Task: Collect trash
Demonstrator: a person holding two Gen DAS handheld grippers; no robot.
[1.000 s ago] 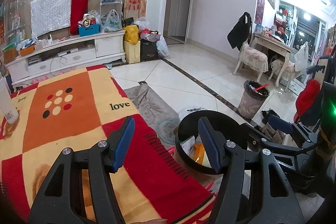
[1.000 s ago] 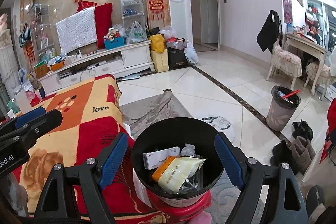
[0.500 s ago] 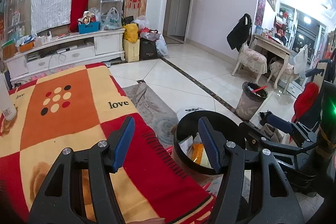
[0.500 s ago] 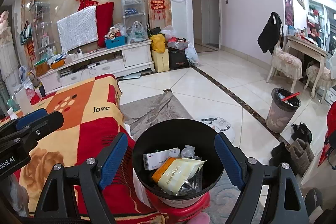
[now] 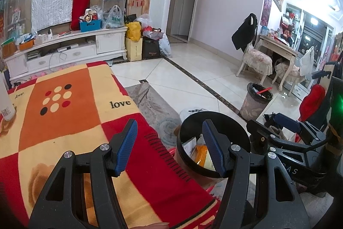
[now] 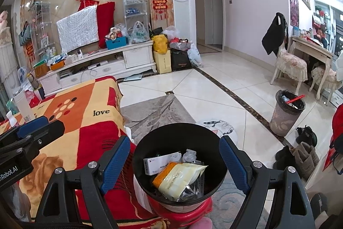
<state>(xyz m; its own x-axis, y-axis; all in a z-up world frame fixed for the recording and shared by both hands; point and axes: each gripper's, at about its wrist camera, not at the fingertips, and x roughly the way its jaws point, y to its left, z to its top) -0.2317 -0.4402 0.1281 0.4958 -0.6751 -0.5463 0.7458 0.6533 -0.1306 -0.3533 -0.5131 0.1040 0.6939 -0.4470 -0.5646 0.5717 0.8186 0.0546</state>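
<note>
A black trash bin [image 6: 180, 162] stands on a red stool beside the table's right edge. It holds a white box [image 6: 160, 162], a cream and orange packet [image 6: 178, 177] and foil wrappers. My right gripper [image 6: 174, 161] is open and empty, its fingers on either side of the bin, above it. My left gripper [image 5: 168, 147] is open and empty over the blanket's red corner, with the bin [image 5: 214, 143] behind its right finger. The right gripper [image 5: 285, 136] shows at the right of the left wrist view.
A checked orange, red and yellow blanket [image 5: 64, 117] covers the table. A white bottle [image 5: 6, 100] stands at its far left. A second bin [image 6: 286, 115] stands on the tiled floor at the right, shoes [image 6: 300, 156] near it. A TV cabinet [image 6: 96, 65] lines the back wall.
Both views shift slightly, as if the grippers drifted a little. Both stay open and nothing was picked up or dropped.
</note>
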